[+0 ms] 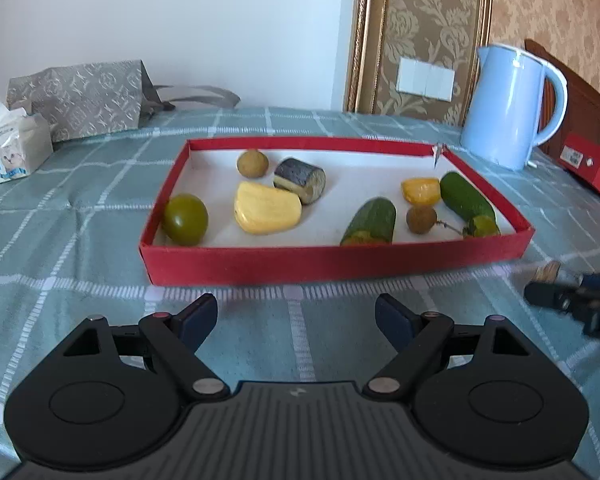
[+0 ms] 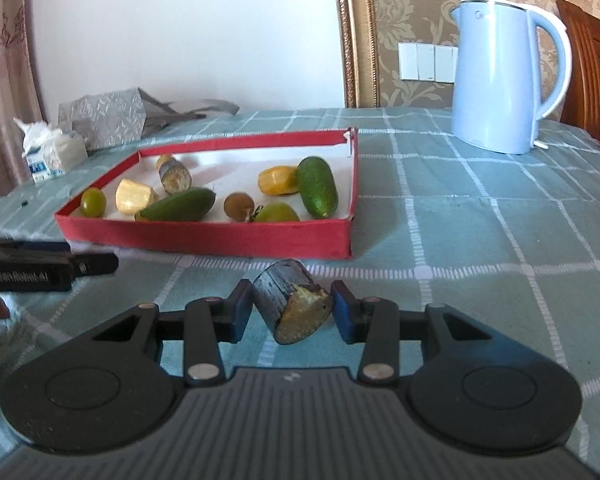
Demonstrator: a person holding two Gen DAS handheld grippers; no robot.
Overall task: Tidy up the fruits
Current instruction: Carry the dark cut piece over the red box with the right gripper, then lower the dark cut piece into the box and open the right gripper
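A shallow red tray point(image 1: 332, 260) on the checked cloth holds cut fruit: a green round fruit point(image 1: 186, 219), a yellow wedge point(image 1: 266, 208), a dark-skinned sugarcane piece point(image 1: 300, 180), two cucumber-like green pieces point(image 1: 370, 222), a small yellow piece point(image 1: 420, 191) and brown longans point(image 1: 252, 163). My left gripper point(image 1: 296, 312) hovers open in front of the tray's near wall, nothing between its fingers. My right gripper point(image 2: 292, 298) is shut on a second sugarcane piece point(image 2: 300, 316), dark skin up, cut end facing the camera, just short of the tray point(image 2: 204, 240).
A light blue kettle point(image 1: 508, 108) stands behind the tray's right end. A tissue pack point(image 1: 8, 148) and a grey patterned bag point(image 1: 84, 96) lie at the far left. A red box point(image 1: 592, 164) and a wooden chair sit at the right edge.
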